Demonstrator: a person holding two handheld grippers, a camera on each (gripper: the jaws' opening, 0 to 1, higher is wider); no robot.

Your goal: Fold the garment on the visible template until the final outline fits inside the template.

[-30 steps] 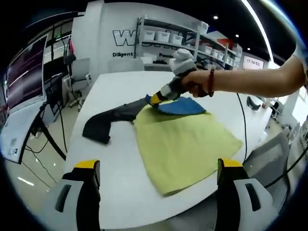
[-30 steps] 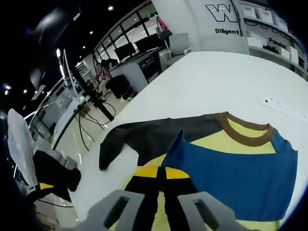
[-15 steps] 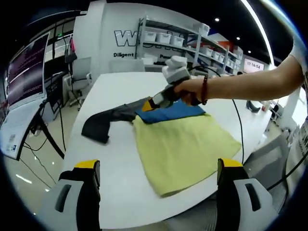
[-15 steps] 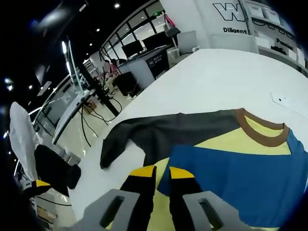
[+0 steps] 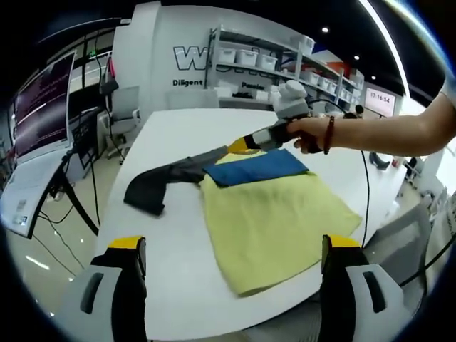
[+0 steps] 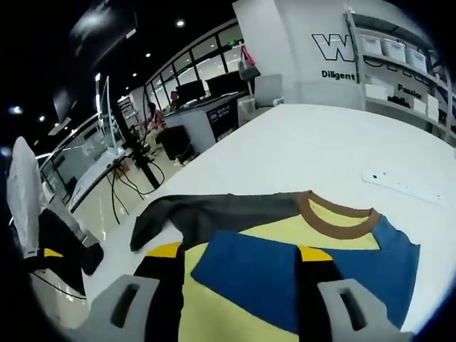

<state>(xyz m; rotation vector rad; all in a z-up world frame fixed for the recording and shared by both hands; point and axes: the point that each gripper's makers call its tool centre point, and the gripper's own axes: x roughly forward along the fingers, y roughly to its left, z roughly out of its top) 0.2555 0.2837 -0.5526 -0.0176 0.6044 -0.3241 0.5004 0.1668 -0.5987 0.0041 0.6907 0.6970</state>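
Garment (image 5: 274,214) is a yellow shirt with a brown collar (image 6: 335,212), one blue sleeve (image 5: 256,167) folded flat over the chest and one dark grey sleeve (image 5: 160,182) stretched out to the side. I see my right gripper (image 6: 239,251) with jaws wide apart just above the blue sleeve, holding nothing. My left gripper (image 5: 231,246) is also wide, well back from the hem. The shirt lies on a white table (image 5: 171,132); shelves (image 5: 263,57) and monitors (image 5: 43,103) stand behind.
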